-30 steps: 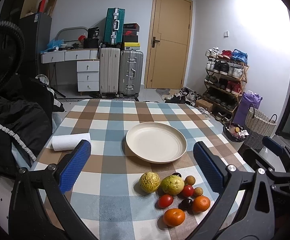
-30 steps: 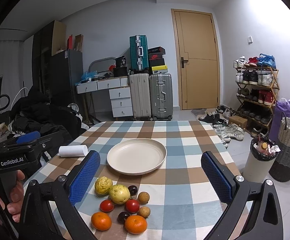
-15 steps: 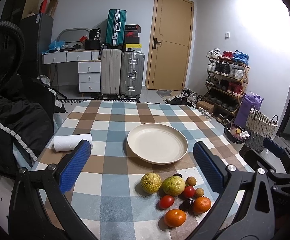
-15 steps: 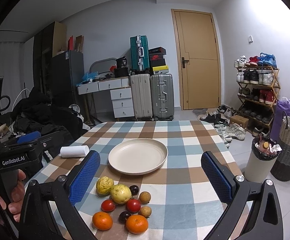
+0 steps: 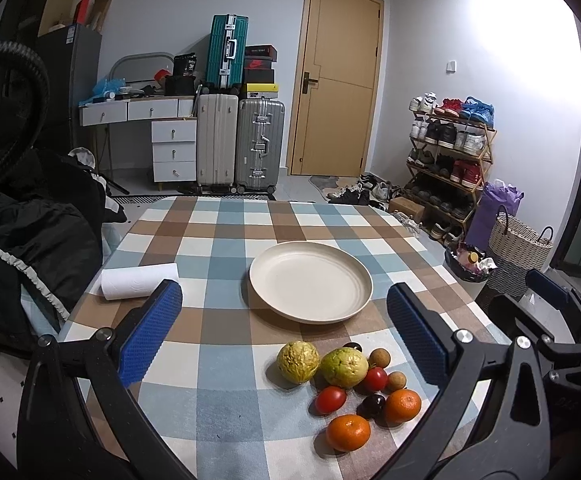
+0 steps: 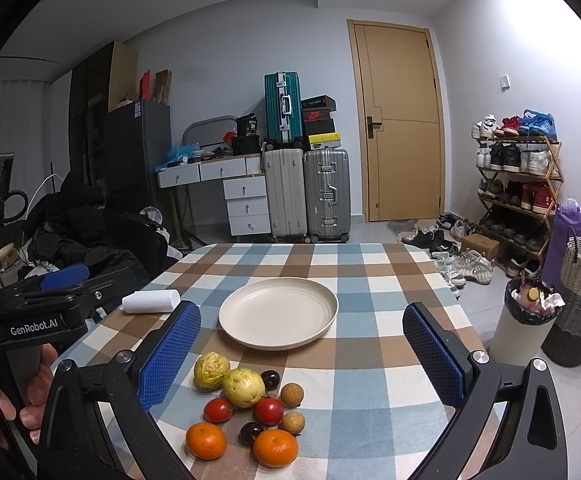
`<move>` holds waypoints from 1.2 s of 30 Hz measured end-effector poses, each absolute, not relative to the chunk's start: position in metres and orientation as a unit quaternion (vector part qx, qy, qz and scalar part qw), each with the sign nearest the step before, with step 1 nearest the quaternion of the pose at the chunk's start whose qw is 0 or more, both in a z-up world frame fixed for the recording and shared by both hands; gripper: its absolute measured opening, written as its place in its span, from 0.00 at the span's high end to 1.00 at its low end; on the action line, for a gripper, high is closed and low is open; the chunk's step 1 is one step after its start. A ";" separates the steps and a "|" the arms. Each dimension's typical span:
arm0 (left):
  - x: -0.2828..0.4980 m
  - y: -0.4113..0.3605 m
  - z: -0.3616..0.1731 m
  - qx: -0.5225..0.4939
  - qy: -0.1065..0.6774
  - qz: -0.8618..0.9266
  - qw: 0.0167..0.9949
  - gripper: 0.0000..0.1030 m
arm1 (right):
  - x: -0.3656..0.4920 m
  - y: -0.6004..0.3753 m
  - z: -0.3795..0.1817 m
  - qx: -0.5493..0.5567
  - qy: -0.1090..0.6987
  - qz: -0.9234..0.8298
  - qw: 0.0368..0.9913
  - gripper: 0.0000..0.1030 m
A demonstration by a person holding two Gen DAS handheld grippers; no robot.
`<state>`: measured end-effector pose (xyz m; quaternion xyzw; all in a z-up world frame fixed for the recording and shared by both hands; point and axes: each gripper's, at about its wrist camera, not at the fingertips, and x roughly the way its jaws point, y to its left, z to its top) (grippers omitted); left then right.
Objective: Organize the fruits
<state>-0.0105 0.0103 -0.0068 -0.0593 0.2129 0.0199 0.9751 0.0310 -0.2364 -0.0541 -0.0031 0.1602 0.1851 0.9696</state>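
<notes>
A pile of fruit lies at the near edge of the checked table: two yellow-green guavas [image 5: 344, 367] [image 6: 243, 387], two red tomatoes [image 6: 268, 410], two oranges [image 5: 348, 432] [image 6: 276, 448], dark plums and small brown longans [image 6: 292, 395]. Behind them sits an empty cream plate [image 5: 310, 282] [image 6: 278, 313]. My left gripper [image 5: 282, 336] hovers open over the table, the fruit low between its blue pads. My right gripper [image 6: 302, 356] is open too, above the fruit, holding nothing.
A white paper roll [image 5: 140, 281] [image 6: 151, 301] lies at the table's left side. A hand grips the left gripper's handle [image 6: 30, 328]. A bin [image 6: 528, 316] and woven basket stand right of the table; suitcases, drawers and a shoe rack line the walls.
Both views have shifted very slightly; the scene sits a little higher in frame. No fruit has moved and both grippers stay open.
</notes>
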 end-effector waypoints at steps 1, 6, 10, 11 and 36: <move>-0.011 0.011 -0.007 -0.058 0.213 0.020 0.975 0.01 | 0.031 -0.236 -0.054 -0.004 0.160 0.185 0.970 0.00; -0.011 0.011 -0.007 -0.060 0.213 0.020 0.975 0.01 | 0.031 -0.236 -0.053 -0.004 0.158 0.186 0.970 0.00; -0.011 0.009 -0.009 -0.059 0.215 0.020 0.975 0.01 | 0.031 -0.236 -0.053 -0.005 0.157 0.188 0.969 0.00; -0.011 0.009 -0.010 -0.059 0.216 0.019 0.975 0.01 | 0.031 -0.235 -0.053 -0.005 0.158 0.188 0.969 0.00; 0.060 0.018 -0.081 -0.087 0.306 -0.034 0.948 0.01 | 0.065 -0.239 -0.090 0.013 0.199 0.186 0.962 0.00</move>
